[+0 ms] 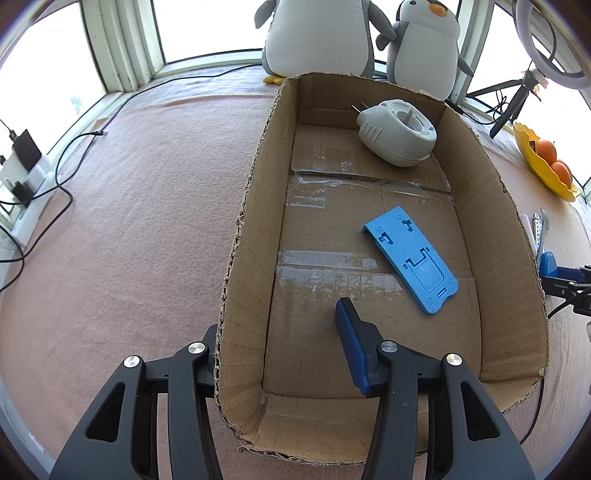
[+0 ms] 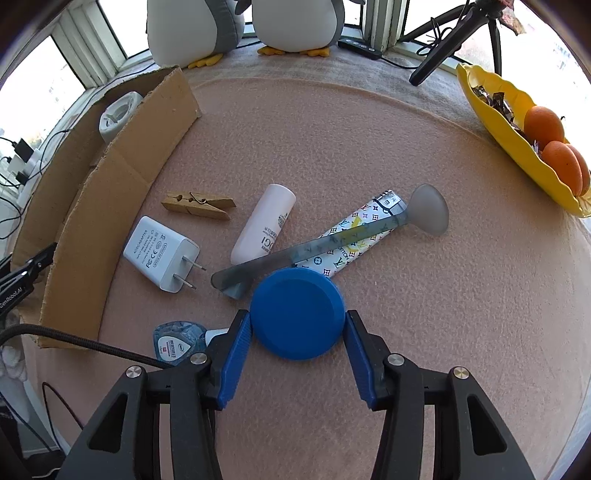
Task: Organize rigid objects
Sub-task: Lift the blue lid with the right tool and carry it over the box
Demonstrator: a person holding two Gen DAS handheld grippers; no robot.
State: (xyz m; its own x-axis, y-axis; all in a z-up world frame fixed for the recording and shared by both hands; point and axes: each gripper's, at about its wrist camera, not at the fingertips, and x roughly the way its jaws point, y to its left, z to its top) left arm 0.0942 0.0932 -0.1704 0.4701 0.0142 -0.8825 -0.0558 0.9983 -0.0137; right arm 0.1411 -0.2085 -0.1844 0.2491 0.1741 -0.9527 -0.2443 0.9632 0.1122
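A cardboard box [image 1: 251, 206] lies on the pink cloth and holds a white plug-in device [image 1: 397, 133] at its far end and a blue plastic stand [image 1: 410, 258] in the middle. My left gripper [image 1: 277, 332] straddles the box's left wall, one finger outside and one inside; the jaws are apart. My right gripper [image 2: 297, 332] is shut on a blue round disc [image 2: 297, 314] at the cloth. Beyond it lie a grey shoehorn [image 2: 332, 243], a patterned tube [image 2: 362, 232], a white bottle [image 2: 264, 225], a white charger [image 2: 160, 253] and a wooden clothespin [image 2: 197, 205].
A yellow dish with oranges [image 2: 517, 136] stands at the far right. Two plush penguins [image 1: 317, 33] stand by the window. A small blue-clear packet [image 2: 179, 341] lies left of my right gripper. Cables and chargers [image 1: 22, 166] lie at the left edge. A black tripod [image 2: 443, 51] stands behind.
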